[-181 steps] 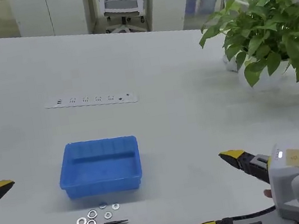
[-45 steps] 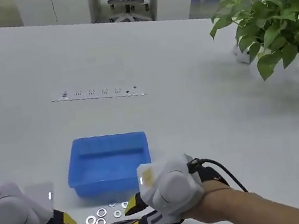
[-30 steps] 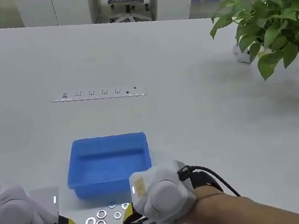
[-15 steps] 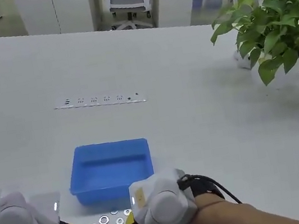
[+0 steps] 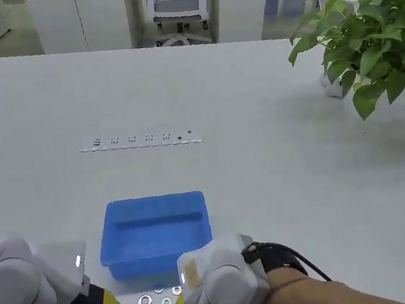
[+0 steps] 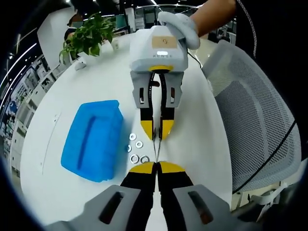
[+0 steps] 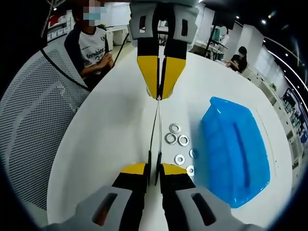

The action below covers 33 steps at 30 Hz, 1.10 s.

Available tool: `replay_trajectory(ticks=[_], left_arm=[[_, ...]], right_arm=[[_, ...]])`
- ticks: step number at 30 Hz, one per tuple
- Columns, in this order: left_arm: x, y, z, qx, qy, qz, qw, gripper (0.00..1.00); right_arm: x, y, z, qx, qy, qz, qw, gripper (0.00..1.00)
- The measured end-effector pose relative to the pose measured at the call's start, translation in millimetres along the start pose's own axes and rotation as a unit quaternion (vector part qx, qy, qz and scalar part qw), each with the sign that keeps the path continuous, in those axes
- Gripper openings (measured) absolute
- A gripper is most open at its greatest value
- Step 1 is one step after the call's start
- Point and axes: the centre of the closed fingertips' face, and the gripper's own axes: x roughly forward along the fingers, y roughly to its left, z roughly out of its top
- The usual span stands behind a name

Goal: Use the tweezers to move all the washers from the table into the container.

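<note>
The white desk [image 5: 285, 185] takes up most of the head view, with a leafy potted plant [image 5: 369, 33] at the upper right and a flat power strip [image 5: 143, 140] above the middle. The blue container [image 5: 156, 232] sits left of centre in the lower half, open and with nothing seen inside. Below it, at the bottom edge, the two tools meet: the left tongs [image 6: 156, 168] come in from the lower left and the right tongs [image 7: 154, 169] from the lower middle. Each pair is closed on one end of the tweezers [image 7: 155, 130], which span the short gap between them. In the right gripper view the two thin arms of the tweezers show apart near the right tongs and run together toward the left tongs. Whether the tweezers are clear of the desk cannot be told. The washers [image 7: 183, 140] lie loose in a small cluster on the desk between the tweezers and the near wall of the container, none of them inside it. The tweezers look light, stiff lengthwise and springy across, so a hold on the flat mid-arms would likely let one pair of tongs squeeze them. The washers are probably thin, smooth and slippery, best pinched across the rim.
</note>
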Motion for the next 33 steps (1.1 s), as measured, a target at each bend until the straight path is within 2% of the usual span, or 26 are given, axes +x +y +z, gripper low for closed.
replay_trajectory(ticks=[6, 10, 16, 23, 33], left_arm=[[-6.6, 2.4, 19.6, 0.013, -0.014, -0.001, 0.9998, 0.05], [-12.3, 5.2, 32.5, 0.019, -0.031, 0.003, 0.9993, 0.05], [-16.7, 6.4, 42.8, 0.033, -0.037, 0.005, 0.9988, 0.05], [-20.4, 9.3, 49.5, 0.047, -0.038, 0.008, 0.9981, 0.05], [-21.6, 16.9, 49.5, 0.058, -0.032, 0.008, 0.9978, 0.05]], right_arm=[[-2.4, -2.6, 2.2, 0.006, -0.005, -0.009, 0.9999, 0.1], [-4.2, -7.0, 7.6, 0.025, -0.02, -0.018, 0.9993, 0.09], [-5.7, -10.5, 15.4, 0.041, -0.043, -0.027, 0.9979, 0.09], [-5.3, -18.4, 22.5, 0.037, -0.056, -0.042, 0.9969, 0.1], [-1.5, -28.9, 26.4, 0.047, -0.068, -0.057, 0.995, 0.11]])
